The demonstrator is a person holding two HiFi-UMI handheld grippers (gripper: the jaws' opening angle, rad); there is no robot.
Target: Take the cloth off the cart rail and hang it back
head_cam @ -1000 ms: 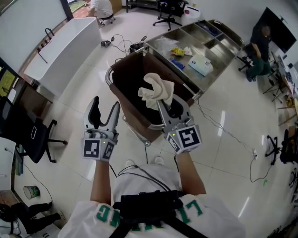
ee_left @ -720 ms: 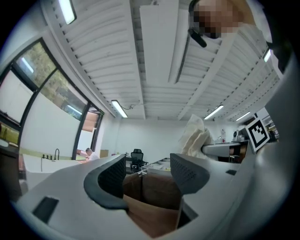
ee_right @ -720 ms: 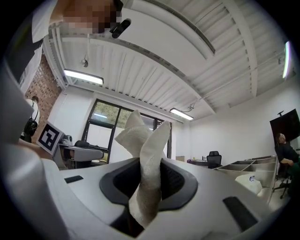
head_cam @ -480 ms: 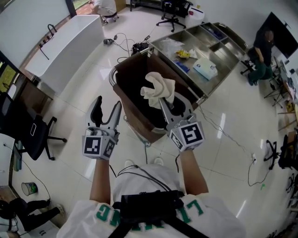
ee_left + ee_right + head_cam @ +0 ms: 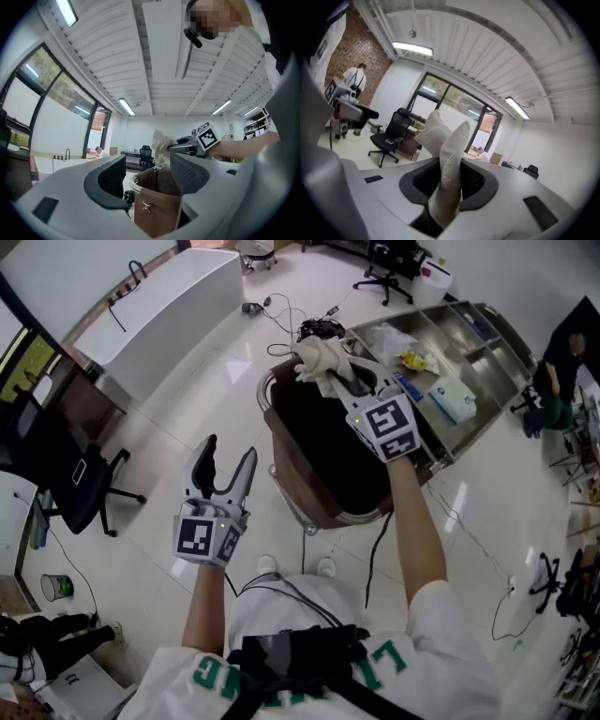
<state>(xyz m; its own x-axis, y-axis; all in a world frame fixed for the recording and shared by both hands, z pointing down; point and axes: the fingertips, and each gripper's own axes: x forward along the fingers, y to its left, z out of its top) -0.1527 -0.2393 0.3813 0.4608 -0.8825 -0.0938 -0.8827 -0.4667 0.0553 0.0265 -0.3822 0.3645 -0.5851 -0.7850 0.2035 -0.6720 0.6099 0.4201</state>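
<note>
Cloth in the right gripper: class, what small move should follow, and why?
Probably lower the right gripper until the cloth drapes over the cart rail: its jaws pinch the cloth above the cart's far end, apparently not yet draped.

A white bathtub [image 5: 159, 310] fills the upper left, a black office chair [image 5: 80, 486] sits at the left edge – a small green-banded cup [image 5: 58, 587] stands at lower left

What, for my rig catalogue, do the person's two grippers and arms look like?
The left gripper and right gripper are grey plastic with black ribbed pads, each bearing a cube of black-and-white square markers. A black cable hangs below the right arm. The person wears a white short-sleeved shirt with green lettering.
</note>
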